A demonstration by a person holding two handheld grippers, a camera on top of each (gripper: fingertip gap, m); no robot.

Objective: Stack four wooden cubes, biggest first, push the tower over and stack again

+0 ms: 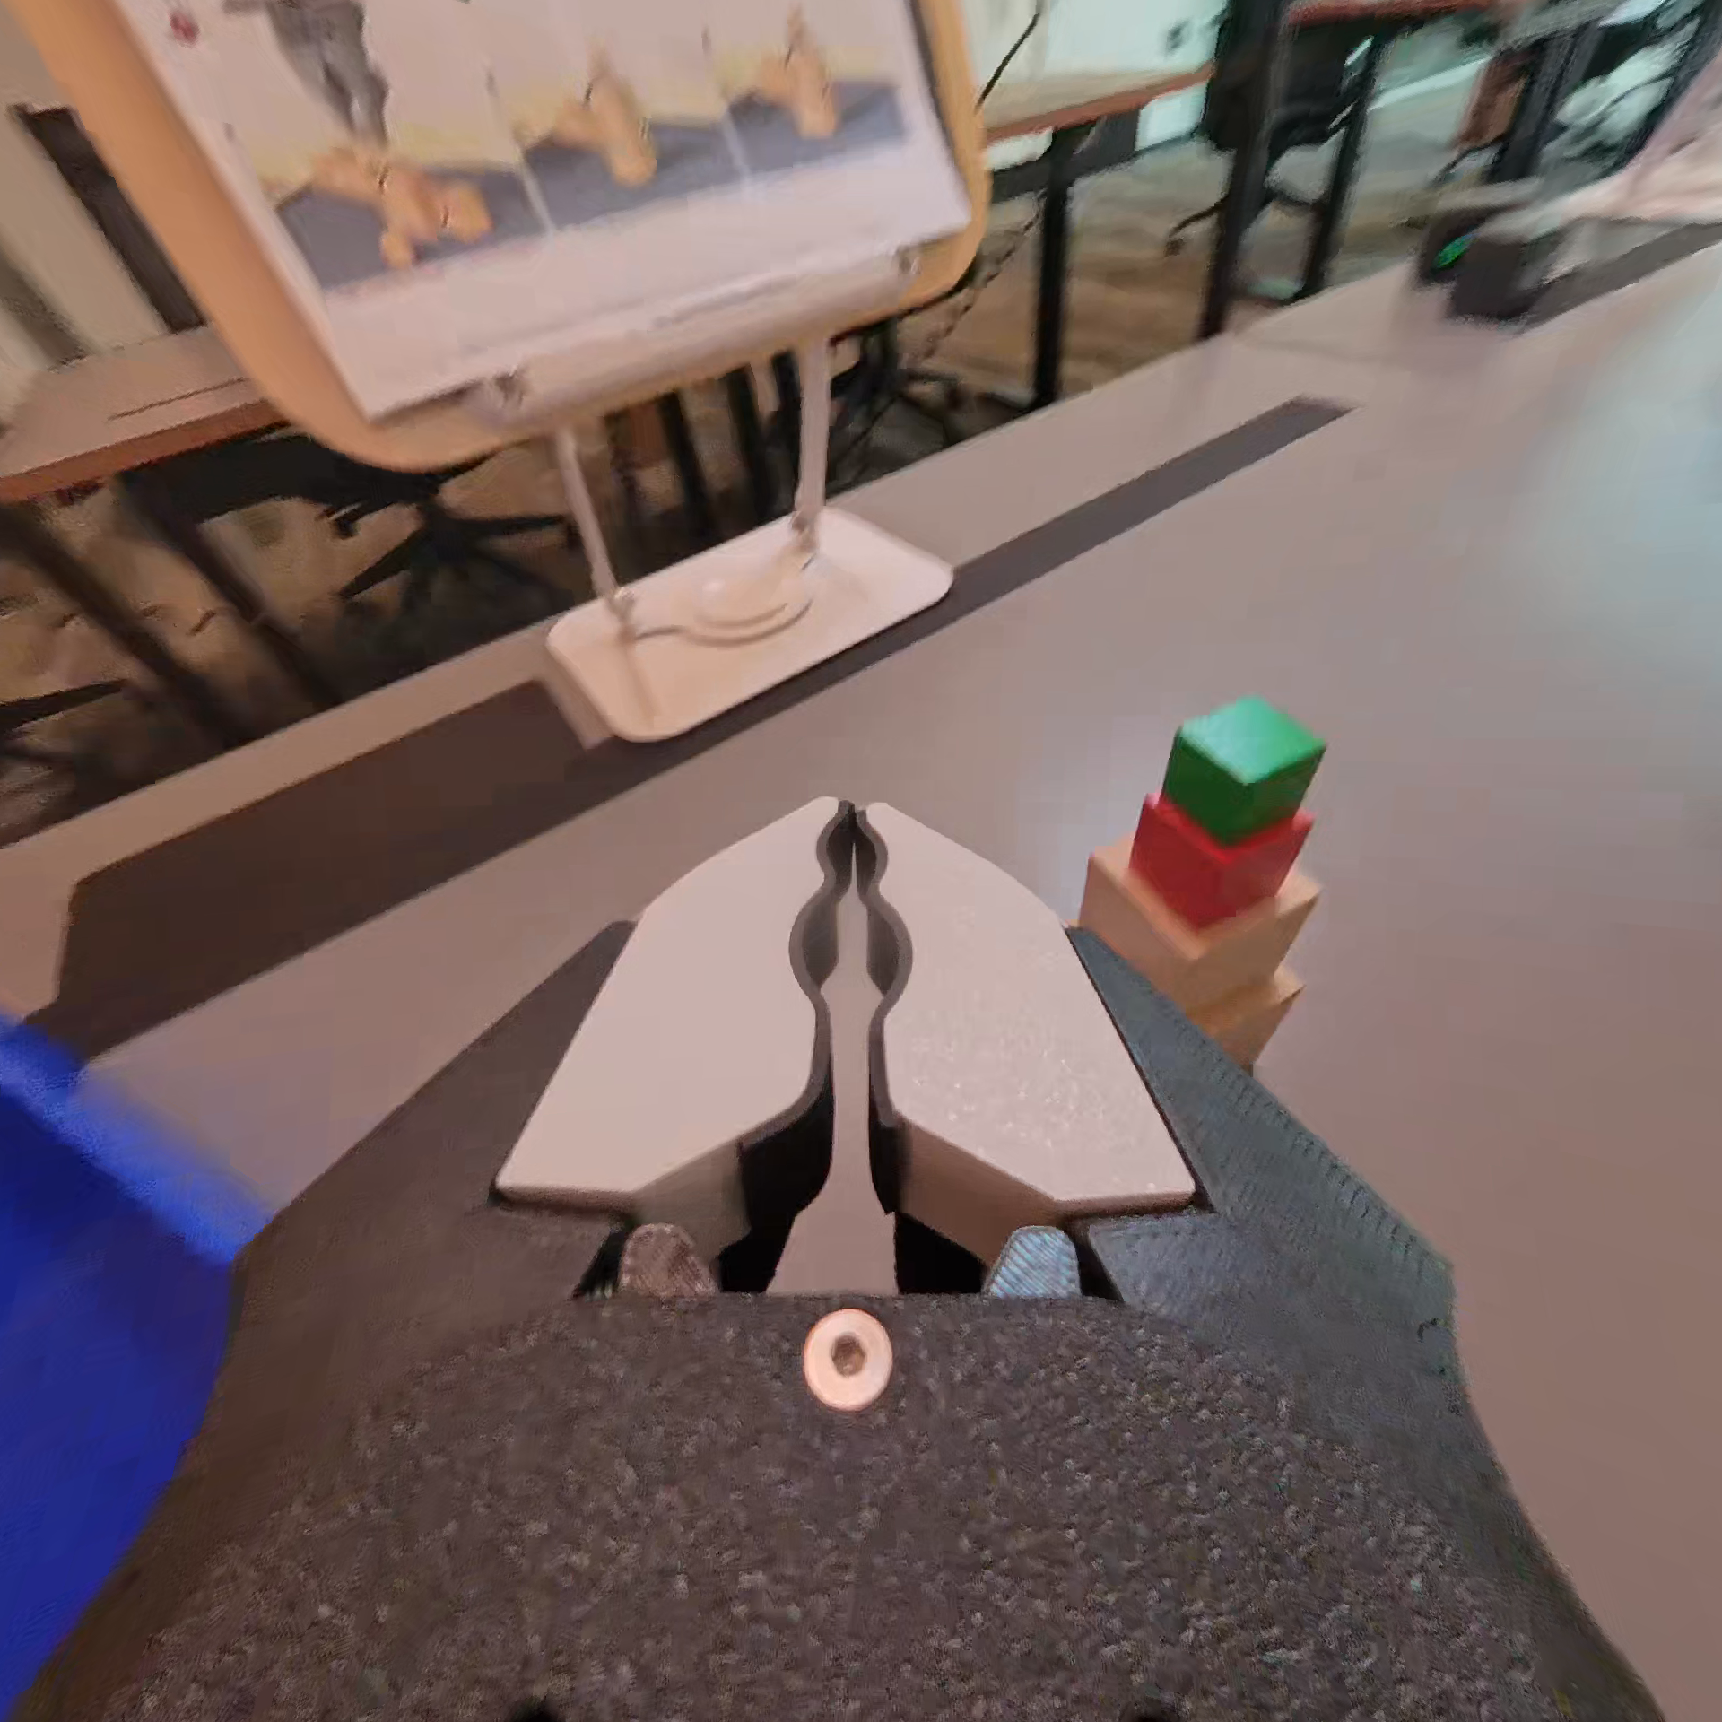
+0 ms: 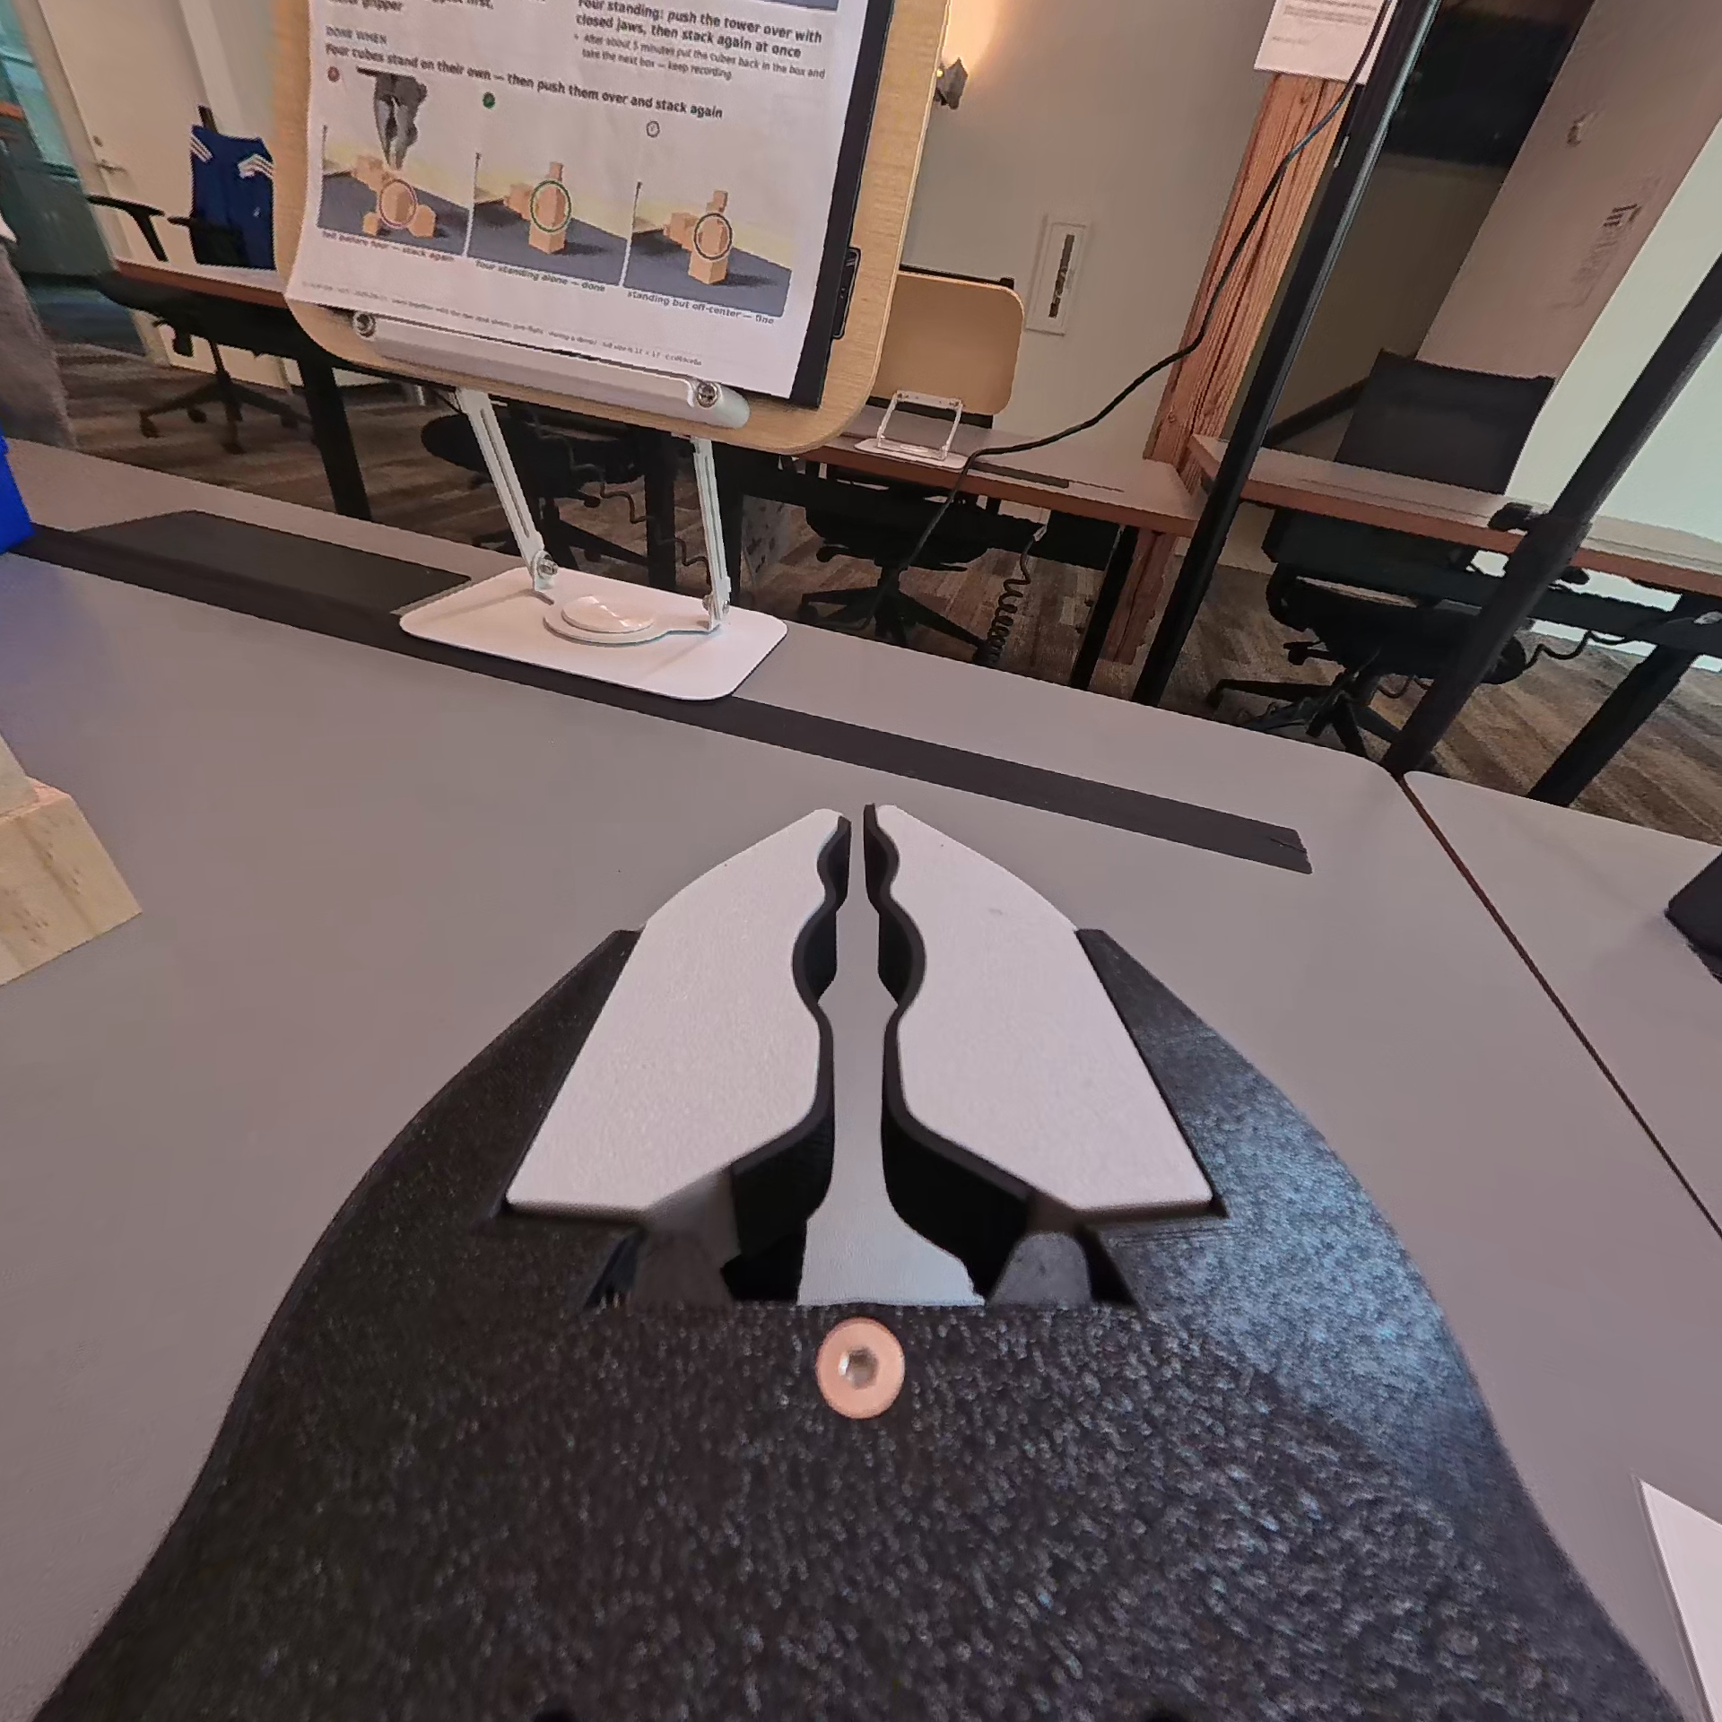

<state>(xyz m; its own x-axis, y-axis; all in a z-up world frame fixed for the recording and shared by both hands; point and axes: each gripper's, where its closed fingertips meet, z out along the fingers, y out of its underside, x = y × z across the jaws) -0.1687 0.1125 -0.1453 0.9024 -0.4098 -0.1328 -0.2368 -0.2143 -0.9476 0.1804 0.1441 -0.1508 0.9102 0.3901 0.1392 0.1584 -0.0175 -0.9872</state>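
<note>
Left gripper (image 1: 853,825) closed, empty, beside block tower (image 1: 1211,895).

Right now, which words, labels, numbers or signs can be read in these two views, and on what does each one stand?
Printed sheet clipped on the white stand: lines of print over three drawings, legible in the right wrist view, blurred in the left; I do not copy writing.
White notice, top right: too small to read.
Paper on the wall: too small to read.
Stacked cubes: none.
</note>
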